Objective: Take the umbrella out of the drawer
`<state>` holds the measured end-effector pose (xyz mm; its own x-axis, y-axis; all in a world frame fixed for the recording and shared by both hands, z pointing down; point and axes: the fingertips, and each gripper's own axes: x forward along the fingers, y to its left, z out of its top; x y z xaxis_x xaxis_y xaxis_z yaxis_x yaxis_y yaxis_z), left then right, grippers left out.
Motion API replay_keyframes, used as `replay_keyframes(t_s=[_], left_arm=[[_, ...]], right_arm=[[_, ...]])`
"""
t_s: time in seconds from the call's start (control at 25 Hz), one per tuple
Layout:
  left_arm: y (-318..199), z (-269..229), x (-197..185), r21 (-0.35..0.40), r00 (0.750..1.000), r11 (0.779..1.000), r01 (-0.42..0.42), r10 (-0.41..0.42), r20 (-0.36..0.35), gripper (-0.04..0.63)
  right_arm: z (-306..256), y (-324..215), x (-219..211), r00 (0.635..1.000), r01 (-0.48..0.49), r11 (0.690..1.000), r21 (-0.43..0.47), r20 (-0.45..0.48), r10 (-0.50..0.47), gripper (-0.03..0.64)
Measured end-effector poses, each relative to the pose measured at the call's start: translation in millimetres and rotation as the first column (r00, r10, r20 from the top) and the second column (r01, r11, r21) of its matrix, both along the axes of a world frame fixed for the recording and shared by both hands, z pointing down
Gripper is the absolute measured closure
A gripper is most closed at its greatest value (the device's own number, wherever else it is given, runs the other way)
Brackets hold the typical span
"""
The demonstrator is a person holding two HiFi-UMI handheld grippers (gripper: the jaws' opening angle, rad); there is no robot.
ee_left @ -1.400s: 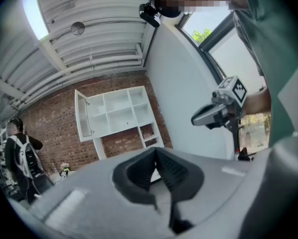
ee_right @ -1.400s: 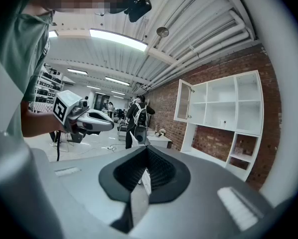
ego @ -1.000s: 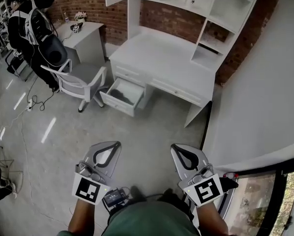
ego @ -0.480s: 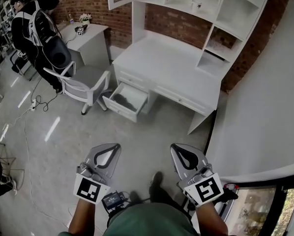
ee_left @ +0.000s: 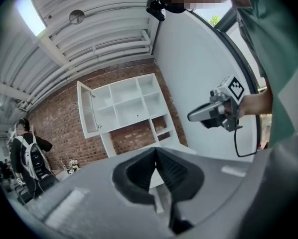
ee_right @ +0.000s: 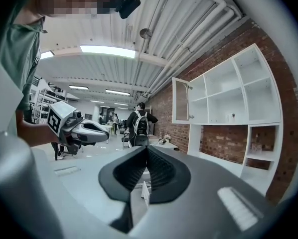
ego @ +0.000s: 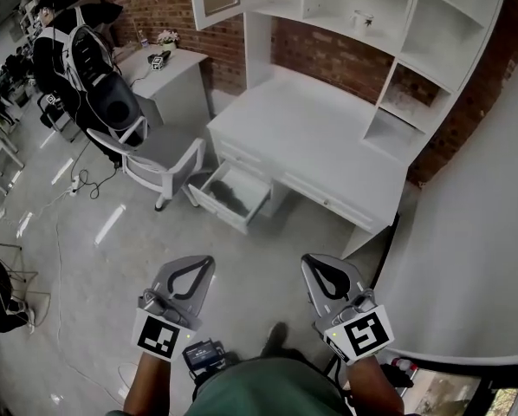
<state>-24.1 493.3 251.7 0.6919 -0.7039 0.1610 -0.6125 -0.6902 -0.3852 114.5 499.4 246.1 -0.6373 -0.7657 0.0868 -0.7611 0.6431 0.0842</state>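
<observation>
In the head view the white desk (ego: pixel 315 133) has its left drawer (ego: pixel 217 212) pulled open. Inside it lies a dark, long thing, probably the umbrella (ego: pixel 228 199). My left gripper (ego: pixel 202 263) and right gripper (ego: pixel 314 263) are held side by side well short of the drawer, over the grey floor. Both are shut with nothing between the jaws. The left gripper view looks past its closed jaws (ee_left: pixel 155 151) at the white hutch (ee_left: pixel 124 106). In the right gripper view the jaws (ee_right: pixel 146 149) also meet, with the left gripper (ee_right: pixel 81 129) at the left.
A white office chair (ego: pixel 159 159) stands just left of the open drawer. Behind it a person with a backpack (ego: pixel 86 55) stands by a small white side table (ego: pixel 185 72). A white wall (ego: pixel 475 232) runs along the right. Cables (ego: pixel 77 185) lie on the floor at left.
The desk and its open drawer have come nearer and sit lower and further right in the head view. Both grippers travelled along with me, still shut and empty.
</observation>
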Motion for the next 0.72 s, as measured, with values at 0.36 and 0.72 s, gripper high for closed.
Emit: replay_keyframes(t_s=[0.36,0.72], left_arm=[[-42.5,-1.2,28.6,-0.003,0.998,0.998,0.059,-0.059,0.038,0.592],[-98.4,11.5,37.5,0.021,0.998,1.0,0.0,-0.002,0.07,0.592]], right_arm=[[3.7,-54.6,34.2,0.999,0.042,0.999,-0.008,0.028,-0.041,0.612],[21.4,-106.4,38.3,1.0,0.027,0.999,-0.033,0.01,-0.026,0.612]])
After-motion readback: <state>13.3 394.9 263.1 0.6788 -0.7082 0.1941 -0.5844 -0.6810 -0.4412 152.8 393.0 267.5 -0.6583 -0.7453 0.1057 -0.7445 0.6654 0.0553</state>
